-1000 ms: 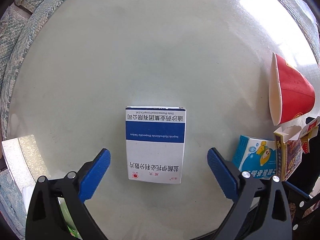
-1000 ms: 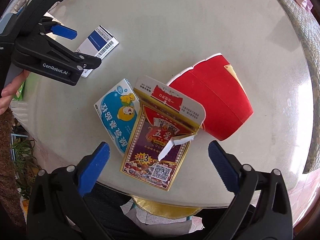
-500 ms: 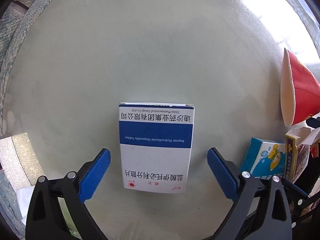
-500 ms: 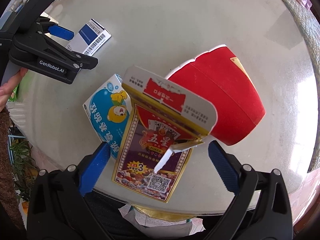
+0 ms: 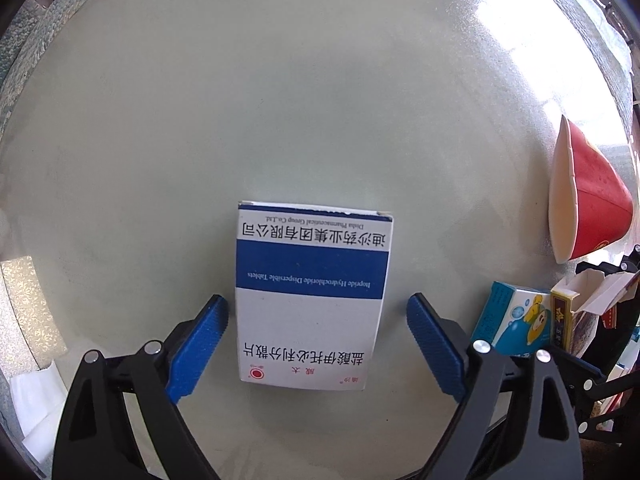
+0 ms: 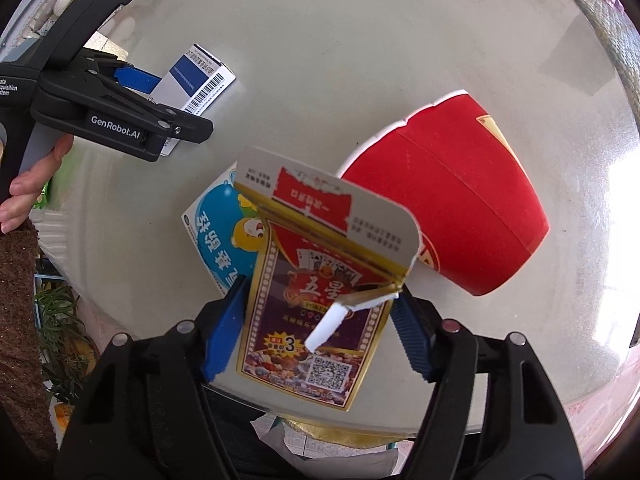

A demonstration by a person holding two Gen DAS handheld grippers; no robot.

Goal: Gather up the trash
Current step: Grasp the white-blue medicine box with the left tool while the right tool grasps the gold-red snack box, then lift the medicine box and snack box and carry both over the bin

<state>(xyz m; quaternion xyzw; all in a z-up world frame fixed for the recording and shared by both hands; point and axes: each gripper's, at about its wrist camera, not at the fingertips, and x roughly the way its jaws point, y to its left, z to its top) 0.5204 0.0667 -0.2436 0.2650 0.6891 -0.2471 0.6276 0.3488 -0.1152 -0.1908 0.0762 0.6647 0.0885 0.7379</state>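
— What sat on the bench?

— Mostly cardboard. The bench was round, with a smooth, pale, faintly frosted top that caught the daylight. A flat white and blue pill box lay face up, its printing upside down to the left tongs.

— Were those tongs holding it?

— No. They stood wide, one ribbed blue pad just beside each long edge of the box, with a sliver of bench showing on both sides.

— And the other pair?

— The right tongs had narrowed around a glossy card box with a gold border, a purple and red print and a square code near its bottom. Its lid flap stood up, and a torn white tab stuck out. The left pad pressed the box's edge; the right pad looked to touch the other side, though the tab partly covered that spot.

— Anything crowding it?

— Yes. A small blue box with a cartoon bear lay partly under the card box's left side. Behind the flap, a red paper bowl with a white rim lay tipped on its side. The pill box sat well apart, further left.
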